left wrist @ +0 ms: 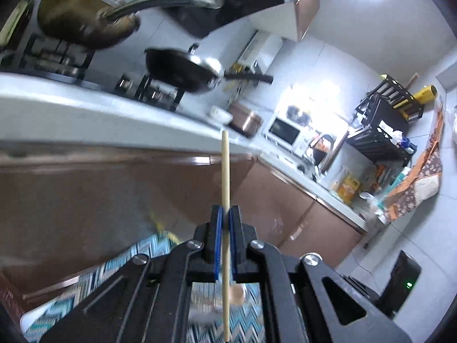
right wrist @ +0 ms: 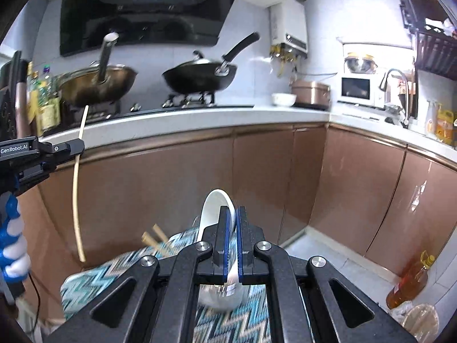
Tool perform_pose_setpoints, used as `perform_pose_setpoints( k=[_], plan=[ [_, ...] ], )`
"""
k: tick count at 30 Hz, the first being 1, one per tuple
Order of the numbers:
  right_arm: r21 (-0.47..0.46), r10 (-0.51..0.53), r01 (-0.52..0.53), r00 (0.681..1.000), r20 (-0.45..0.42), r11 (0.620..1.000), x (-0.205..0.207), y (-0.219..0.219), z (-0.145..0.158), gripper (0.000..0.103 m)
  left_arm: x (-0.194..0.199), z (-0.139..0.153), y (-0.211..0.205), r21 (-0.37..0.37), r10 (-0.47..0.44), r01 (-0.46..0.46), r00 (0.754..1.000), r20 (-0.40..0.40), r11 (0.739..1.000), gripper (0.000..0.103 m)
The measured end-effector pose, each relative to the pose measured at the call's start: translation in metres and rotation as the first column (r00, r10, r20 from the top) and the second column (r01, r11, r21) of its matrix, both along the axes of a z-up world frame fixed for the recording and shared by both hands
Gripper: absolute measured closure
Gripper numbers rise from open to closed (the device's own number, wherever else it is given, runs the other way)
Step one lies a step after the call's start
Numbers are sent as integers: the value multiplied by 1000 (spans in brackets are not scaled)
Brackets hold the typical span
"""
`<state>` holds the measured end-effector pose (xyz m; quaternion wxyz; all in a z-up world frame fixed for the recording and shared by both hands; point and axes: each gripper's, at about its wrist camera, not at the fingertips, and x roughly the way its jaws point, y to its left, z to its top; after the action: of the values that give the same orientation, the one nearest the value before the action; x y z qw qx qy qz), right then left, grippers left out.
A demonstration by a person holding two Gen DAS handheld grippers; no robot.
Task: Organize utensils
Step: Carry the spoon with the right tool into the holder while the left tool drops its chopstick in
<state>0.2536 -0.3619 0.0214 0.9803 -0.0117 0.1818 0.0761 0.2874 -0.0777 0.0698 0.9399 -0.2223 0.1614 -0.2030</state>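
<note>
Two utensils are in your grip: the left gripper (left wrist: 225, 228) is clamped on a wooden chopstick (left wrist: 225, 171), the right gripper (right wrist: 232, 234) on a white ceramic spoon (right wrist: 212, 208), both above the zigzag-patterned mat (right wrist: 94, 283). You look mid-carry; next, each likely needs its holder.

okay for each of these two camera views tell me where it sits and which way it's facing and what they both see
Left wrist: sits on the left gripper, looking along its shut fingers, tilted, at the stove counter; a chopstick is pinched upright.
Right wrist: sits on the right gripper, facing the cabinets; it pinches a white spoon; the left gripper and a gloved hand show at the left edge.
Shared: both woks, microwave, zigzag cloth, chopstick.
</note>
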Motion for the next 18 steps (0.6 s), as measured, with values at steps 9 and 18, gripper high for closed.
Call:
perform_pose_setpoints(
  k=[9, 18],
  plan=[
    [-49, -98, 101, 993, 69, 994, 54, 12, -30, 99, 48, -33, -73, 108, 137, -154, 979, 151, 982, 99],
    [-75, -129, 134, 990, 65, 988, 72, 17, -74, 97, 63, -91, -105, 145, 193, -222, 962, 194, 964, 96]
  ],
)
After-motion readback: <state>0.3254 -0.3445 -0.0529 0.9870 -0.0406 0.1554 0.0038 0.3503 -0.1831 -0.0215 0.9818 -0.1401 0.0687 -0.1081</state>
